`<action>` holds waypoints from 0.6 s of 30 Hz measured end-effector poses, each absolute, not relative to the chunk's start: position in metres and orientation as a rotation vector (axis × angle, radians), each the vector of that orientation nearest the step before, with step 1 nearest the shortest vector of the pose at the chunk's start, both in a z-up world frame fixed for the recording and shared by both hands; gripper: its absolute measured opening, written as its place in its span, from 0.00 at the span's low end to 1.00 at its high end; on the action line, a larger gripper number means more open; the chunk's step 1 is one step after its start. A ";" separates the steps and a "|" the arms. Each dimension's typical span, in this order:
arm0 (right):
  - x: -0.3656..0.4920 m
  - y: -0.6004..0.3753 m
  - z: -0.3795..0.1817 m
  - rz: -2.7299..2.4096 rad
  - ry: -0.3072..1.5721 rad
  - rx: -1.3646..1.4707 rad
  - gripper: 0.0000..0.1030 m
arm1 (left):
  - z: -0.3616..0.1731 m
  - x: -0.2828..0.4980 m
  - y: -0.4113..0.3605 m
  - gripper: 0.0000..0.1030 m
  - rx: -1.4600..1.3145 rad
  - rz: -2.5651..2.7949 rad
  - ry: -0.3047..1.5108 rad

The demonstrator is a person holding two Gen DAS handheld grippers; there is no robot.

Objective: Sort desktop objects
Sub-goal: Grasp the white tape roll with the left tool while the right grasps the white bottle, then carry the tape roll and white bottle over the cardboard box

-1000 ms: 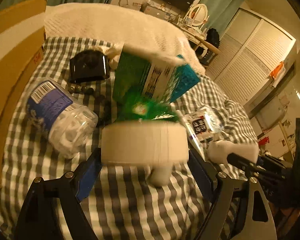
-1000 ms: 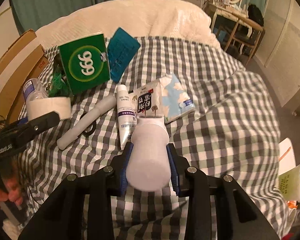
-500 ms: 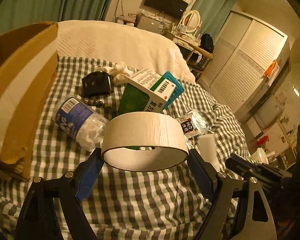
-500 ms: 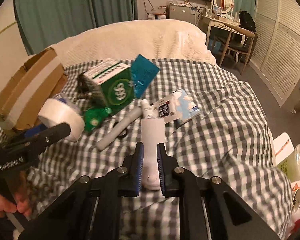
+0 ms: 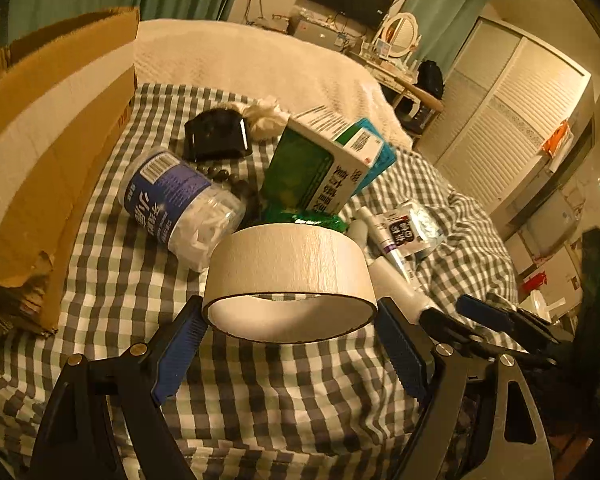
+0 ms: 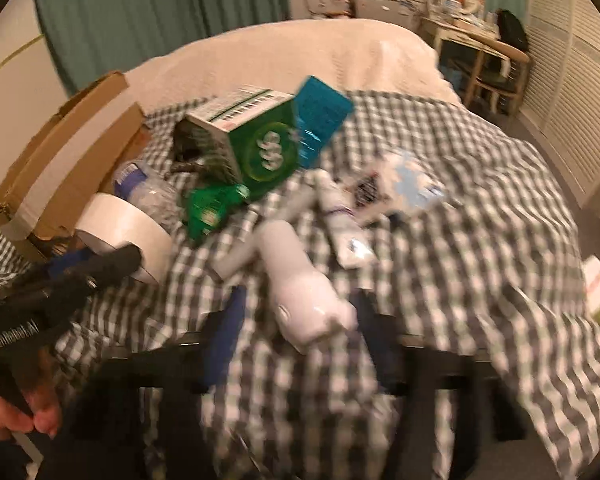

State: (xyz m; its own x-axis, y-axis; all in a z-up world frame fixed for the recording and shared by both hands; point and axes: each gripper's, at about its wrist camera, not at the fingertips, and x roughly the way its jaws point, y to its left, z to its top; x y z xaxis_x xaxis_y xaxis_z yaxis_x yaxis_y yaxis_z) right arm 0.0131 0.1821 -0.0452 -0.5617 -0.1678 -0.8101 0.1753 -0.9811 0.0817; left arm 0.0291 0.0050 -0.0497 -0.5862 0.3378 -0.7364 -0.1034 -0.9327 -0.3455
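A roll of beige tape [image 5: 290, 280] hangs just above the checked bedspread, and my left gripper [image 5: 288, 312] is shut on it, blue pads against both sides. The right wrist view shows the same roll [image 6: 120, 220] at the left. My right gripper [image 6: 300, 300] is blurred, and its jaws are opening. A white bottle [image 6: 288, 256] lies tilted on the bedspread between them, touching neither pad. The left wrist view shows that bottle [image 5: 392, 284] and the right gripper [image 5: 452, 310] at the right.
A pile lies on the bedspread: a green box [image 5: 320, 172], a blue-labelled plastic jar [image 5: 180, 204], a black case [image 5: 216, 140], a tube [image 5: 380, 232] and a tissue packet [image 5: 412, 228]. An open cardboard box [image 5: 52, 152] stands at left. A hand [image 6: 16, 420] holds the left gripper.
The right jaws, squeezed narrow on the white bottle half a second ago, have spread and the bottle lies loose and tilted. The left gripper drew back from the pile with the tape roll.
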 end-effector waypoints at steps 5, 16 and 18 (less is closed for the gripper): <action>-0.011 0.171 -0.078 -2.569 0.094 1.474 0.45 | -0.060 0.020 0.002 0.84 -1.316 2.554 -0.429; 0.015 0.181 -0.058 -2.629 -0.026 1.428 0.43 | -0.036 0.032 0.000 0.84 -1.214 2.583 -0.419; 0.024 0.183 -0.044 -2.645 -0.058 1.394 0.43 | -0.023 0.037 -0.001 0.84 -1.167 2.596 -0.409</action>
State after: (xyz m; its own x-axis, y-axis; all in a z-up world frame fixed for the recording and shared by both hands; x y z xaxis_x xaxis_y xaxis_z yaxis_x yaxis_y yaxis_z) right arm 0.0243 0.1825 -0.0435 -0.5567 -0.1508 -0.8169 0.1150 -0.9879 0.1039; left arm 0.0371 -0.0010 -0.0228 -0.6413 0.3508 -0.6825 -0.1238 -0.9251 -0.3591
